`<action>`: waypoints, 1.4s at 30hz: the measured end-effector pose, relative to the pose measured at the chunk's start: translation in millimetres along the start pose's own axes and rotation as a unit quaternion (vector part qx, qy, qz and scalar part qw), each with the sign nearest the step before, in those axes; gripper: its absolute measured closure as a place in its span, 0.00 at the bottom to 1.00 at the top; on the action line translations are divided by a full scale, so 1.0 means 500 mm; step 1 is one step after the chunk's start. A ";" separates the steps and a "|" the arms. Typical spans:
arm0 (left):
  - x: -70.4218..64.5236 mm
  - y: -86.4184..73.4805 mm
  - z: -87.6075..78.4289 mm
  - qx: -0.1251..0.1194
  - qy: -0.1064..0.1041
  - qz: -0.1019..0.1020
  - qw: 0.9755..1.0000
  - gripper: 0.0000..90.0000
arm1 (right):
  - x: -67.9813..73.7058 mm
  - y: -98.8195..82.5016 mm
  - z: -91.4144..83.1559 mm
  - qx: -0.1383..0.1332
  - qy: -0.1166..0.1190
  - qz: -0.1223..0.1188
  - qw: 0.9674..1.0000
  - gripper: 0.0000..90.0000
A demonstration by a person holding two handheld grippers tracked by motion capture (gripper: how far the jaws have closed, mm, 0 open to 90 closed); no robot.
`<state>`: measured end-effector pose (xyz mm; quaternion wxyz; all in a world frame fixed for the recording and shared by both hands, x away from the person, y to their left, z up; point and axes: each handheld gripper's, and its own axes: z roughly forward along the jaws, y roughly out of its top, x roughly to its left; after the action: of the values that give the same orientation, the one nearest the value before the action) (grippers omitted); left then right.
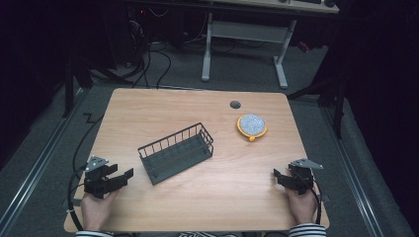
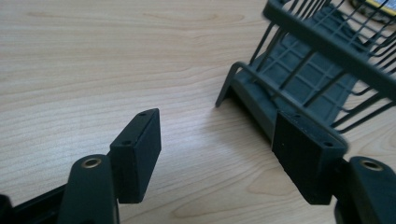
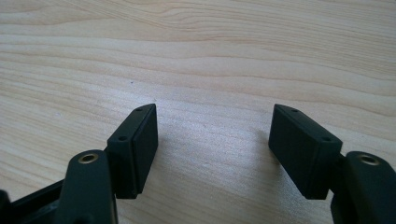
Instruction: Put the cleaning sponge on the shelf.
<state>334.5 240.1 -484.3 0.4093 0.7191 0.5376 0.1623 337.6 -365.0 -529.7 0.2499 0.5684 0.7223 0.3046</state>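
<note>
A dark wire basket (image 1: pixel 176 152) lies empty at the middle of the wooden table (image 1: pixel 207 202), set at a slant. Right of it, farther back, sits an orange dish holding a silvery round scrubber (image 1: pixel 252 125). My left gripper (image 1: pixel 121 174) is held at the near left corner, open, pointing at the basket's near end. In the left gripper view its jaws (image 2: pixel 217 144) stand wide with bare wood between them, and the basket (image 2: pixel 317 70) lies just past the right jaw. My right gripper (image 1: pixel 277 177) rests at the near right, open over bare wood (image 3: pixel 212 140).
A small round cable hole (image 1: pixel 235 104) sits near the table's far edge. Beyond the table stand a white desk frame (image 1: pixel 244 34) and loose cables on a dark floor. A cable (image 1: pixel 74 197) hangs off the left edge.
</note>
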 end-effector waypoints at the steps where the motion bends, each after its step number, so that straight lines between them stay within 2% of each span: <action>1: -0.004 0.004 -0.004 -0.001 0.001 0.001 1.000 0.39 | 0.000 0.000 0.000 0.000 0.000 0.000 1.000 0.37; 7: -0.023 0.031 -0.037 -0.015 -0.007 0.004 1.000 0.39 | 0.000 0.000 0.000 0.000 0.000 0.000 1.000 0.37; 12: -0.041 0.058 -0.047 -0.013 -0.016 0.012 1.000 0.37 | 0.000 0.000 0.000 0.000 0.001 0.000 1.000 0.37; 19: -0.066 0.101 -0.026 0.009 -0.024 0.029 0.999 0.35 | 0.000 0.000 0.000 0.000 0.001 0.000 1.000 0.37; 22: -0.073 0.117 -0.013 0.018 -0.017 0.037 0.999 0.35 | 0.000 0.000 0.000 0.000 0.001 0.001 1.000 0.37; 28: -0.072 0.143 0.014 0.036 -0.016 0.044 0.998 0.37 | 0.000 0.000 0.000 0.000 0.001 0.000 1.000 0.37; 32: -0.066 0.156 0.031 0.046 -0.017 0.045 0.998 0.42 | 0.000 0.000 0.000 0.000 0.001 0.000 1.000 0.36; 34: -0.066 0.161 0.039 0.051 -0.010 0.050 0.997 0.43 | 0.000 0.000 0.000 0.000 0.002 -0.001 1.000 0.36; 42: -0.064 0.168 0.073 0.075 -0.007 0.066 0.995 0.52 | 0.000 0.000 0.000 0.000 0.002 -0.002 1.000 0.36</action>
<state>401.1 188.4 -436.0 0.3463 0.7826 0.4971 0.1433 337.7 -365.1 -529.7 0.2494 0.5662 0.7239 0.3054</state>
